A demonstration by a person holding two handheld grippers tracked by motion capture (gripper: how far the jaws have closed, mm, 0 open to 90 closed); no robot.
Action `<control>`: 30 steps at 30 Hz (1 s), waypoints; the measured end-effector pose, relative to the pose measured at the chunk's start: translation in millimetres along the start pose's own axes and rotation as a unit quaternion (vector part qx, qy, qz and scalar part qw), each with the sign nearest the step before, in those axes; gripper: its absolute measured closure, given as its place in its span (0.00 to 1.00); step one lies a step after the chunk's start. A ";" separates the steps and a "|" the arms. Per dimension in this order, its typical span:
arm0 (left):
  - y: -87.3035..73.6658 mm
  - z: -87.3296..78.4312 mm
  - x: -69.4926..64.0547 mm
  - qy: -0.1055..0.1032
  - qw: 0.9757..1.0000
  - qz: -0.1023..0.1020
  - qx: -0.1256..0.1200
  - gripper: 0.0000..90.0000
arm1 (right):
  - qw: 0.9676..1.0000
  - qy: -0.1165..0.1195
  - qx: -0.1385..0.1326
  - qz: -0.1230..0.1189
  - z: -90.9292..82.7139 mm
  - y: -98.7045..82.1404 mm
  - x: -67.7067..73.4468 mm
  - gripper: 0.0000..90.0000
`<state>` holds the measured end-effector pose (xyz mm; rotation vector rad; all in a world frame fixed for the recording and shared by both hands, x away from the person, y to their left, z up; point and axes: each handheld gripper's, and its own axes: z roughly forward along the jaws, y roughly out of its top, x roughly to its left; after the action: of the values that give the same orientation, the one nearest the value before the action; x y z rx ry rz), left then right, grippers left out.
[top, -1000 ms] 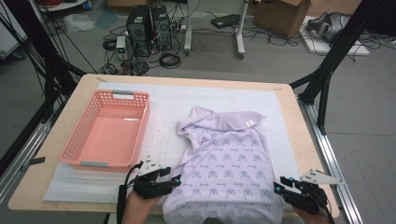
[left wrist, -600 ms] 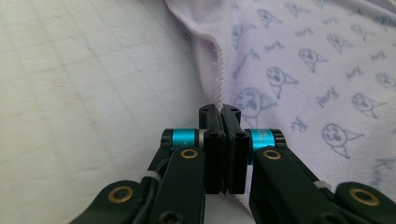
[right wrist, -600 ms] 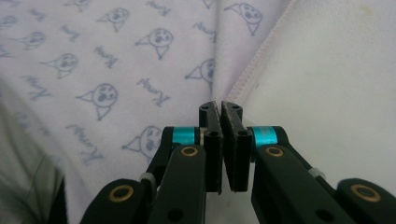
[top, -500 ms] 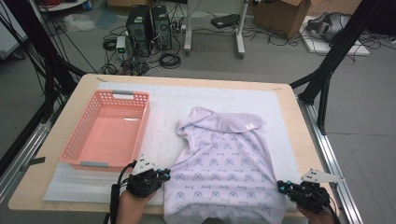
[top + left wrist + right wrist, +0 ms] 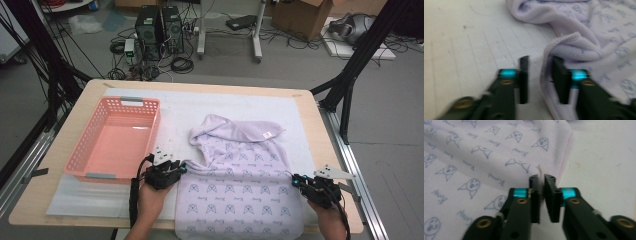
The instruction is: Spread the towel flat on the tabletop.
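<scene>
While the pink basket (image 5: pixel 115 137) sits empty at the left | lilac garment (image 5: pixel 240 195) lies right of it, near edge | left gripper (image 5: pixel 540 75) released, jaws just reopened astride its hem | right gripper (image 5: pixel 542 192) pinching its right hem.

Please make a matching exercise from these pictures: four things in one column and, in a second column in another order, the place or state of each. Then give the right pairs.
Things
1. pink plastic lattice basket
2. lilac printed cloth garment
3. left claw
4. right claw

Places or states
A. spread flat on the white mat
B. jaws apart, the ribbed hem lying loose between them
C. empty, at the mat's left side
D. jaws narrow, a pinch of the stitched edge between them

Pairs: 1-C, 2-A, 3-B, 4-D
</scene>
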<state>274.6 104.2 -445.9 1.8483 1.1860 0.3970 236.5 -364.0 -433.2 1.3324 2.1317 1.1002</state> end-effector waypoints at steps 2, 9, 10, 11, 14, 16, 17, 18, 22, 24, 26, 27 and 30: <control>-8.6 -9.0 -2.4 -0.012 1.000 0.001 -0.006 0.62 | 1.000 -0.003 -0.008 0.010 -8.2 -2.4 -0.8 0.76; -31.6 -27.0 -11.2 -0.066 0.998 0.009 0.014 0.57 | 0.999 0.030 -0.003 0.023 -28.4 -20.5 1.3 0.66; -33.7 -28.0 -12.8 -0.067 0.998 0.013 0.010 0.56 | 0.999 0.033 -0.003 0.020 -30.5 -22.2 3.2 0.65; -34.1 -28.7 -14.1 -0.070 0.997 0.011 0.012 0.56 | 0.999 0.036 -0.007 0.017 -33.6 -22.9 4.9 0.65; -35.7 -30.6 -17.0 -0.073 0.997 0.012 0.015 0.56 | 0.999 0.036 -0.034 0.013 -46.8 -22.4 8.2 0.64; -37.6 -31.7 -19.3 -0.073 0.997 0.015 0.014 0.56 | 0.998 0.036 -0.048 0.012 -54.9 -22.4 10.3 0.65; -38.7 -32.0 -20.9 -0.072 0.997 0.014 0.012 0.56 | 0.998 0.037 -0.051 0.008 -58.4 -22.6 11.4 0.65; -39.8 -32.2 -22.6 -0.070 0.997 0.018 0.010 0.56 | 0.998 0.038 -0.052 0.002 -60.0 -23.4 12.8 0.66; -40.6 -31.9 -26.6 -0.049 0.998 0.027 0.009 0.65 | 0.999 0.033 0.007 -0.004 -45.1 -33.0 17.0 0.67; -42.1 -32.2 -29.0 -0.036 0.998 0.047 0.007 0.71 | 0.999 0.032 0.040 -0.006 -31.8 -38.3 18.1 0.72; -43.6 -33.0 -30.9 -0.030 0.998 0.063 0.005 0.80 | 0.998 0.030 0.047 -0.012 -28.3 -39.3 19.1 0.88; -43.6 -34.2 -30.6 -0.038 0.998 0.058 0.011 0.85 | 0.998 0.040 0.051 -0.008 -28.5 -38.6 17.8 0.95; -44.8 -38.8 -31.6 -0.051 0.997 0.054 0.020 0.95 | 0.997 0.050 0.056 -0.009 -30.8 -39.4 17.2 0.97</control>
<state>208.0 103.9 -454.4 1.9498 1.0360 0.3365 185.1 -370.8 -444.0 1.3299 2.3039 1.0749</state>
